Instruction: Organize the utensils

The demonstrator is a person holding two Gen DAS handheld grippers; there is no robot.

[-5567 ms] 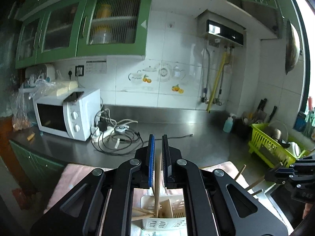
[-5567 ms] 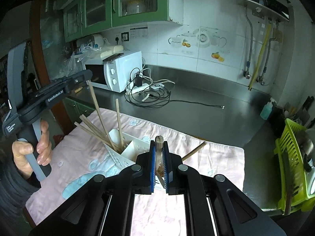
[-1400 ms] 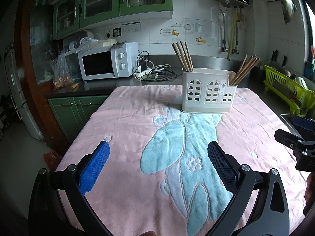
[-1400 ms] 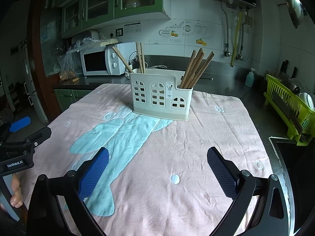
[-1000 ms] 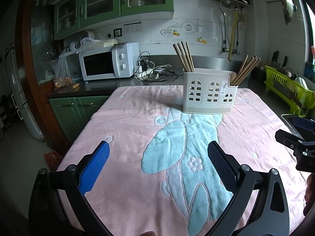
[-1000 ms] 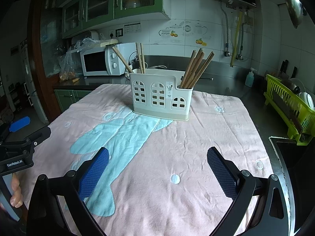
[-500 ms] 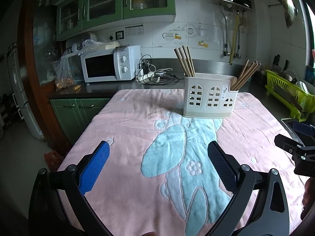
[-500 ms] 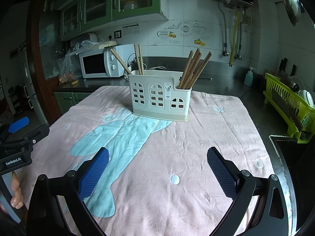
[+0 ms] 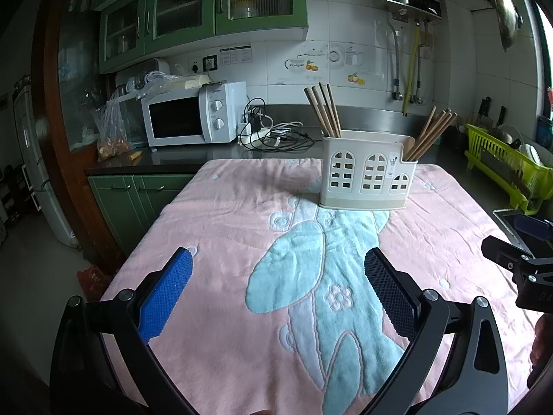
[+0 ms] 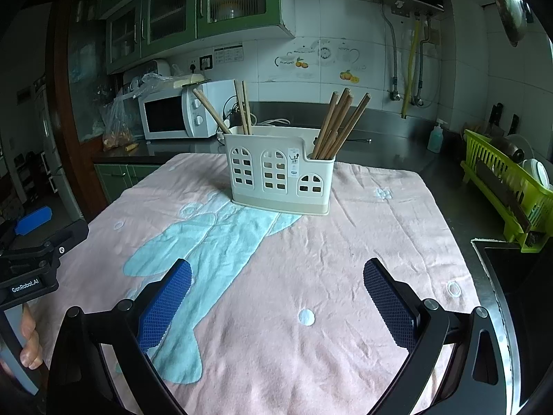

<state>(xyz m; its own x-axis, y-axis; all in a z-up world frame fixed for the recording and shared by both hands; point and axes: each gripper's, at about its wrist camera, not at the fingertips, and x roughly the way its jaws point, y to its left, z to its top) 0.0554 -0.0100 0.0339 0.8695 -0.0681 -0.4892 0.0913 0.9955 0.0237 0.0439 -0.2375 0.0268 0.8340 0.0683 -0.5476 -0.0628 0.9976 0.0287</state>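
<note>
The bench [image 9: 242, 180] fills the scene, draped in a soft pink towel [image 10: 363, 259] with a pale blue animal shape stitched in; nothing loose lies on it that I can see; straight ahead of both tongs and well apart from them stands the white plastic caddy [image 10: 280, 180], arch-windowed, its long side running crosswise to the view; wooden chopsticks [image 10: 338, 128] lean out of its low right-hand compartment, a smaller bundle [image 9: 323, 109] splays from the left end. The left tongs [image 9: 276, 290] gape wide, holding nothing; the right tongs [image 10: 276, 290] likewise spread and bare; neither looks clearly nearer the caddy. Judging by this, the sorting seems done, every stick standing upright-ish in a slot; any further reach would go dead forward, coming down along the sticks' tilted length.
</note>
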